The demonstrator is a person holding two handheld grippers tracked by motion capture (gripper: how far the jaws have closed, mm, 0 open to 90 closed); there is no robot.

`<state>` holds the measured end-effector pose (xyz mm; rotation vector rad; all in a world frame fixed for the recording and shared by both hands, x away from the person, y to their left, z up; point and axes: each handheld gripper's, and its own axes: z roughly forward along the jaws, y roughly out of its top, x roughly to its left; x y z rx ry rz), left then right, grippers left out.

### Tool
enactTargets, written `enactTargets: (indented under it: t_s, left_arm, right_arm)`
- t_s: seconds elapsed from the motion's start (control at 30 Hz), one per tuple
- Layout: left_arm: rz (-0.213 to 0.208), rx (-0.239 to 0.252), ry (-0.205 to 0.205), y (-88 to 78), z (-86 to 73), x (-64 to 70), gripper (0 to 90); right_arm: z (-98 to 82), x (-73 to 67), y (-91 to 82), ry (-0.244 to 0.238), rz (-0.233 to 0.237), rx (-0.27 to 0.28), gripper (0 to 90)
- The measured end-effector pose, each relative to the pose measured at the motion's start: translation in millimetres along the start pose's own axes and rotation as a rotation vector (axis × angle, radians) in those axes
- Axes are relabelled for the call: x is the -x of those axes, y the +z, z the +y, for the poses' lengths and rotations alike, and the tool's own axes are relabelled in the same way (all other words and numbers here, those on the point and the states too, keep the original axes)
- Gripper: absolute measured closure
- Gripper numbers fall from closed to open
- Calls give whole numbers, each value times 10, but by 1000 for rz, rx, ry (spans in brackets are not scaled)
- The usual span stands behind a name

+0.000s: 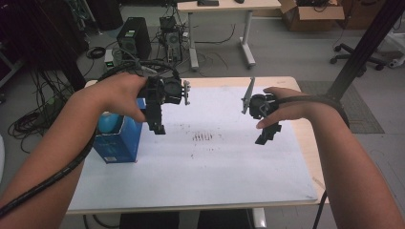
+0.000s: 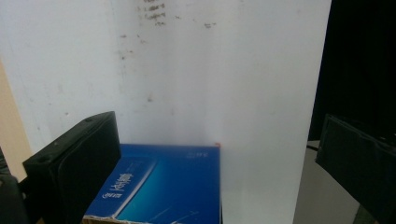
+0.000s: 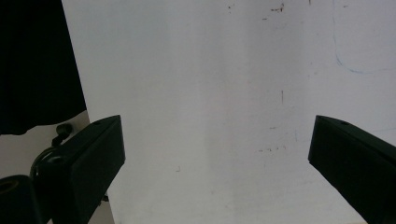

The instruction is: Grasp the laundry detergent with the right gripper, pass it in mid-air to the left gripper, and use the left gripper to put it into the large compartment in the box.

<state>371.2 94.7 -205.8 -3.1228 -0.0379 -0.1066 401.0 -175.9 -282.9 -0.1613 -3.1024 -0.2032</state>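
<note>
A blue box (image 1: 118,141) stands on the white sheet (image 1: 210,162) at the table's left side, with something light blue showing at its top. My left gripper (image 1: 157,127) hangs just right of the box, jaws pointing down and wide apart. In the left gripper view the blue box (image 2: 163,186) lies below and between the two black jaws, and my left gripper (image 2: 219,163) is open with nothing in it. My right gripper (image 1: 267,135) hovers over the right part of the sheet. In the right gripper view my right gripper (image 3: 217,158) is open above bare white sheet (image 3: 210,93).
The sheet carries small dark marks (image 1: 203,137) near its middle. Wooden table edge (image 1: 305,138) runs along the right. Beyond the table stand a computer tower (image 1: 133,38), cables on the floor, another desk (image 1: 224,9) and a cardboard box (image 1: 313,14).
</note>
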Motion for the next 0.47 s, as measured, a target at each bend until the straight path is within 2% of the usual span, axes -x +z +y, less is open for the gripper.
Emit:
enactTargets:
  t_s: [0.27,0.47]
  left_arm:
    - [0,10,-9,3,-13,-4,2]
    - [4,11,-17,-1,-52,33,2]
  right_arm:
    - [58,1,-5,-6,-4,2,38]
    - [107,-53,-37,5,-17,12,39]
